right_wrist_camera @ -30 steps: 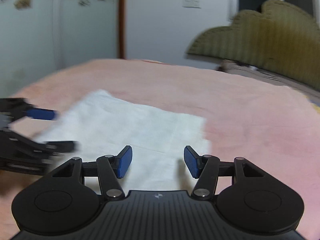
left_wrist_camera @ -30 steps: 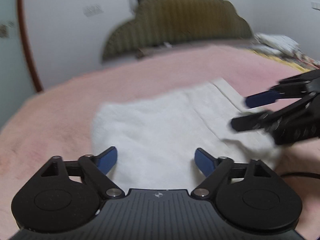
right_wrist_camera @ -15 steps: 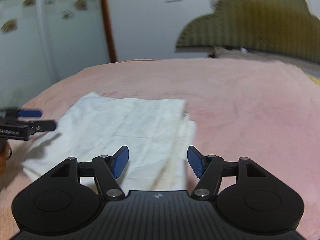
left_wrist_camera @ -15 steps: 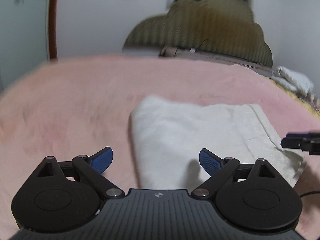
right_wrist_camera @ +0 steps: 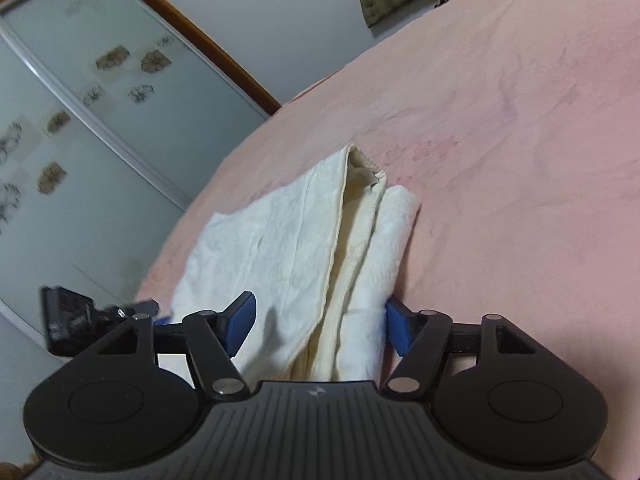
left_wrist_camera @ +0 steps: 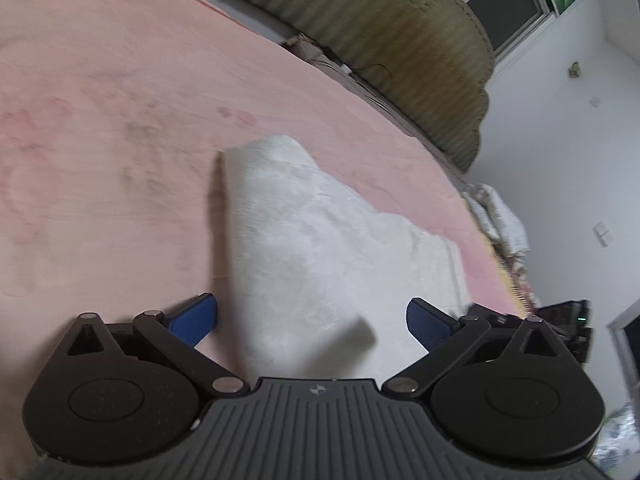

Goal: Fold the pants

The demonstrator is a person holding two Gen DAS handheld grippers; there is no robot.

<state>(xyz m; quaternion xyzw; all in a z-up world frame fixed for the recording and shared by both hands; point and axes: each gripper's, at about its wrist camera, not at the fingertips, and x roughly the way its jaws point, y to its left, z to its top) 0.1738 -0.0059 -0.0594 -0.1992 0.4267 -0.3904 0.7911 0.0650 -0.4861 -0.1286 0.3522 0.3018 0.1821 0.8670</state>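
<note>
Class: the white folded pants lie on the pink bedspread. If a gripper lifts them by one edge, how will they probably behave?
The white folded pants will probably droop: the cloth looks soft and creased. The stacked layers, loose at their edges, may slide apart. On the pink bedspread, a push would likely bunch them.

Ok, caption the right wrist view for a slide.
Right gripper, jaws opening, straddles the folded white pants on the pink bedspread.

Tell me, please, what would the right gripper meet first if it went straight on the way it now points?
Most likely the folded pants: the cloth already lies between the opening jaws of the right gripper and stretches ahead of it on the pink bedspread. Whether the pads touch it is unclear.
</note>
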